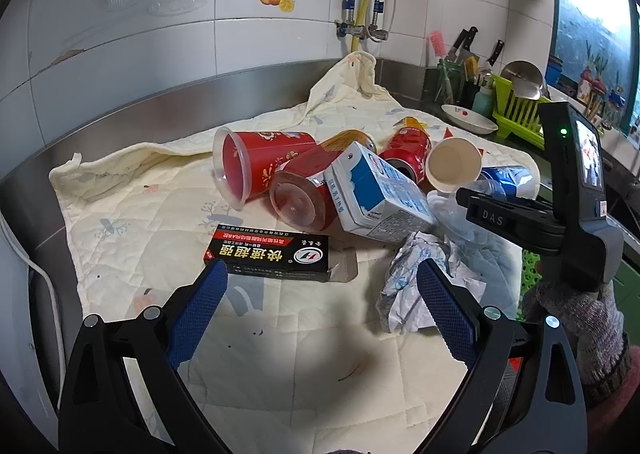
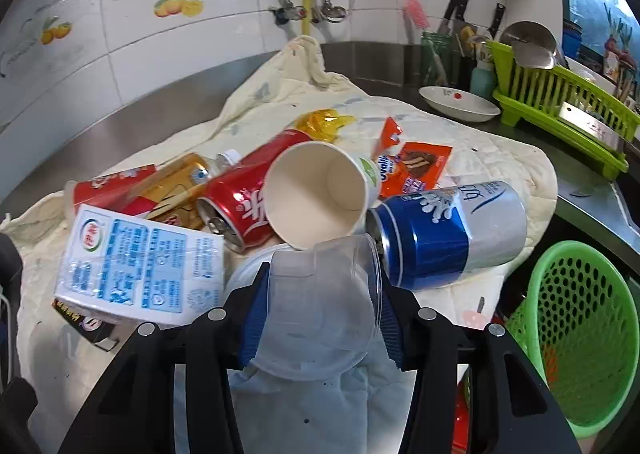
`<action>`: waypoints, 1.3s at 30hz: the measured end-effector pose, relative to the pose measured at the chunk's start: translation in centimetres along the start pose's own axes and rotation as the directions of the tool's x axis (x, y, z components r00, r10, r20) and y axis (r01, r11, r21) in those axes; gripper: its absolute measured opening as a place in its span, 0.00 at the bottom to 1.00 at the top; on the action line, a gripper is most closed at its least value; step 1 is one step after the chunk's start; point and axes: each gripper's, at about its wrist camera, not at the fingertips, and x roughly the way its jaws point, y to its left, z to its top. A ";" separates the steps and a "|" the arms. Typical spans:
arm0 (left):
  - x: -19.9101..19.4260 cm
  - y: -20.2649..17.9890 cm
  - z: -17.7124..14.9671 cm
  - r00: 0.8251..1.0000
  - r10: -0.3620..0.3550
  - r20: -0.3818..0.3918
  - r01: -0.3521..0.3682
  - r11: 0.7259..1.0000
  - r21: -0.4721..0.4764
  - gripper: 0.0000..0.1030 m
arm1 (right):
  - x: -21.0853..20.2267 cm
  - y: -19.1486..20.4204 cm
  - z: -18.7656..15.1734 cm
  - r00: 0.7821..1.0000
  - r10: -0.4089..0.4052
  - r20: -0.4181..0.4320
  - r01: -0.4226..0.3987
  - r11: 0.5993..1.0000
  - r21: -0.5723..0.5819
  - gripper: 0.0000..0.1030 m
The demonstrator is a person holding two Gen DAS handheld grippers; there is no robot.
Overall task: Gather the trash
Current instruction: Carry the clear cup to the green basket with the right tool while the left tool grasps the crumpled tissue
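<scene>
Trash lies heaped on a cream quilted cloth (image 1: 132, 214). My right gripper (image 2: 322, 282) is shut on a clear plastic cup (image 2: 320, 318), with a blue pad on each side of it. Just beyond it lie a paper cup (image 2: 320, 194), a blue and silver can (image 2: 448, 230), a red can (image 2: 240, 206) and a milk carton (image 2: 140, 258). My left gripper (image 1: 322, 270) is open above the cloth, holding nothing. A black box (image 1: 268, 254) lies by its left fingertip and crumpled paper (image 1: 408, 286) by its right one.
A green mesh basket (image 2: 580, 334) stands low at the right, off the counter edge. Further back are a white dish (image 2: 460, 102), a green dish rack (image 2: 560, 110) and knives. A tiled wall with pipes runs behind. A gloved hand (image 1: 576, 318) holds the right gripper.
</scene>
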 end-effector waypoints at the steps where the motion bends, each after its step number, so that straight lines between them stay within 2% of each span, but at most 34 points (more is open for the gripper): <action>1: 0.0 -0.1 0.0 1.000 0.000 -0.002 0.000 1.000 0.001 0.91 | -0.1 0.1 0.0 1.000 0.007 0.001 -0.007 1.000 -0.002 0.46; 7: -0.1 -0.7 -0.2 1.000 -0.023 -0.004 0.023 0.999 0.024 0.91 | -1.9 0.0 0.0 0.998 0.056 0.029 -0.056 0.998 0.002 0.46; 12: 0.3 -1.8 -0.1 0.996 -0.080 -0.026 0.081 0.996 0.045 0.91 | -5.0 -0.3 -0.1 0.992 0.103 0.074 -0.103 0.995 -0.004 0.46; 15: 0.6 -2.7 -0.2 0.993 -0.112 -0.045 0.114 0.992 0.056 0.91 | -7.3 -1.2 -0.5 0.989 0.104 0.102 -0.103 0.995 -0.011 0.46; 16: 1.0 -3.2 -0.1 0.989 -0.136 -0.059 0.139 0.989 0.059 0.91 | -8.1 -1.7 -0.7 0.989 0.101 0.110 -0.101 0.995 -0.007 0.46; 19: 2.0 -4.7 0.0 0.985 -0.150 -0.083 0.157 0.984 0.083 0.91 | -9.8 -3.6 -1.3 0.989 0.080 0.126 -0.082 0.997 0.010 0.46; 23: 3.9 -7.0 0.1 0.986 -0.123 -0.115 0.138 0.981 0.135 0.91 | -11.9 -6.7 -2.4 0.989 0.023 0.144 -0.029 0.999 0.038 0.46; 26: 5.3 -7.9 0.0 0.984 -0.106 -0.141 0.127 0.981 0.146 0.90 | -13.0 -9.9 -3.5 0.989 -0.049 0.142 0.039 0.997 0.067 0.46; 33: 7.2 -8.4 -0.5 0.974 -0.101 -0.200 0.125 0.986 0.110 0.70 | -12.4 -16.7 -5.5 0.982 -0.174 0.079 0.162 0.977 0.140 0.46; 37: 6.9 -8.6 -0.6 0.976 -0.100 -0.192 0.125 0.985 0.118 0.54 | -11.4 -19.4 -6.6 0.979 -0.201 0.037 0.193 0.967 0.165 0.46; 39: 6.6 -8.6 -0.6 0.976 -0.105 -0.189 0.128 0.985 0.114 0.49 | -10.7 -20.3 -6.9 0.978 -0.206 0.017 0.199 0.964 0.175 0.46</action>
